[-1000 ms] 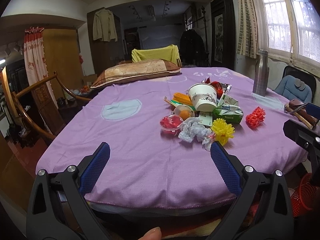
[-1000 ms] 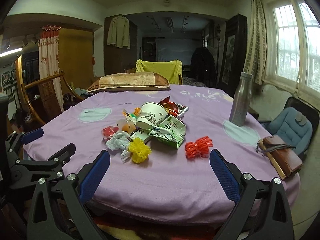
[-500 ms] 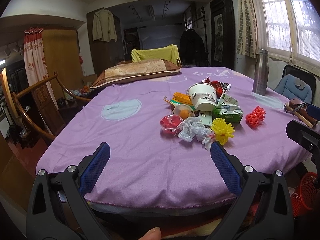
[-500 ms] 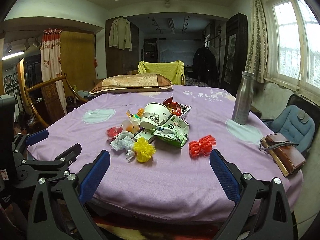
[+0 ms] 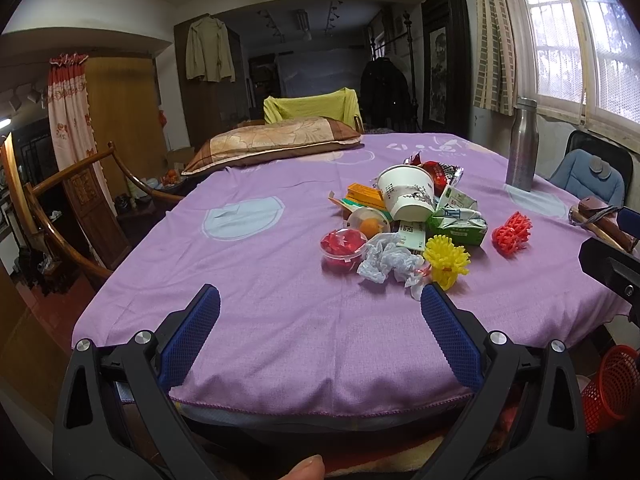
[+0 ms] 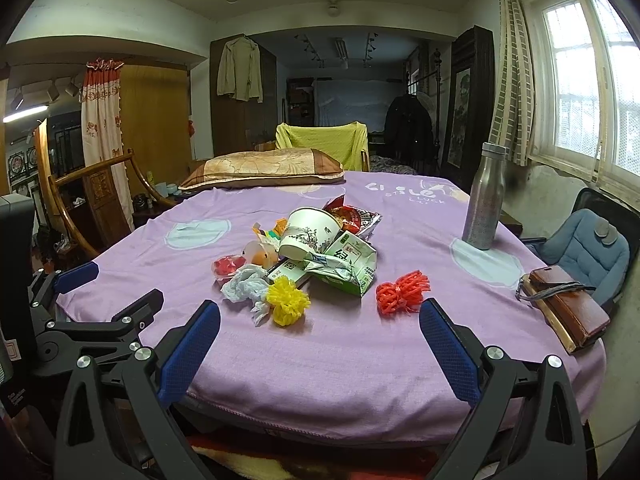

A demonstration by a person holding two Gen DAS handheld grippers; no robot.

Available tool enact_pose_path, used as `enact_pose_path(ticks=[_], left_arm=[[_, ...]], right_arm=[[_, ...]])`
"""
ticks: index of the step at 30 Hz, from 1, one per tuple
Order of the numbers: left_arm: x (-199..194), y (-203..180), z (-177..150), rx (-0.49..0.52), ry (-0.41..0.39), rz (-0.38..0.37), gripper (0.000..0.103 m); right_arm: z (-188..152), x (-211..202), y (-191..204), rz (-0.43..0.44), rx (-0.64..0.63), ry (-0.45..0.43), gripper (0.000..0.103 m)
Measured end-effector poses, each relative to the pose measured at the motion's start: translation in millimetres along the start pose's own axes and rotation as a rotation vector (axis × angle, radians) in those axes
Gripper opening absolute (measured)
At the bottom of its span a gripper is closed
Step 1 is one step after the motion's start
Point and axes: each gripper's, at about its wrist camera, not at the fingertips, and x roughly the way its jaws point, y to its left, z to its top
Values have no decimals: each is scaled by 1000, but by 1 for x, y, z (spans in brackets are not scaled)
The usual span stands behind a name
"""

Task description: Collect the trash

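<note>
Both claws hang at the near edge of the counter, spread wide and gripping nothing. The left claw points at bare purple cloth, with a fingertip peeking in at the bottom of its view. The right claw sits just beside it, to its right, also released, lined up on the trash pile.

Nearest in that pile: a yellow spiky ball touching a crumpled white wrapper. Well apart to the right lies a red spiky ball. Behind the wrapper sit a small clear cup of red bits and a clear cup with something orange inside. Then a crushed green carton, with a white paper cup tipped on its side against it. Behind that, an orange box and a red snack bag.

Off to the right, a brown wallet lies near the counter's edge, and a steel bottle stands upright farther back. At the far end rests a pillow. Down low in the left view, a red basket sits beside the counter.
</note>
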Motion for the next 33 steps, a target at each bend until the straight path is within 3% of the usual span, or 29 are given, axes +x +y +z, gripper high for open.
enact_pose_path(ticks=[33], left_arm=[[2,2,-3,0,11,1,97]], right_arm=[[1,-2,-8,-10,11,-2,97]])
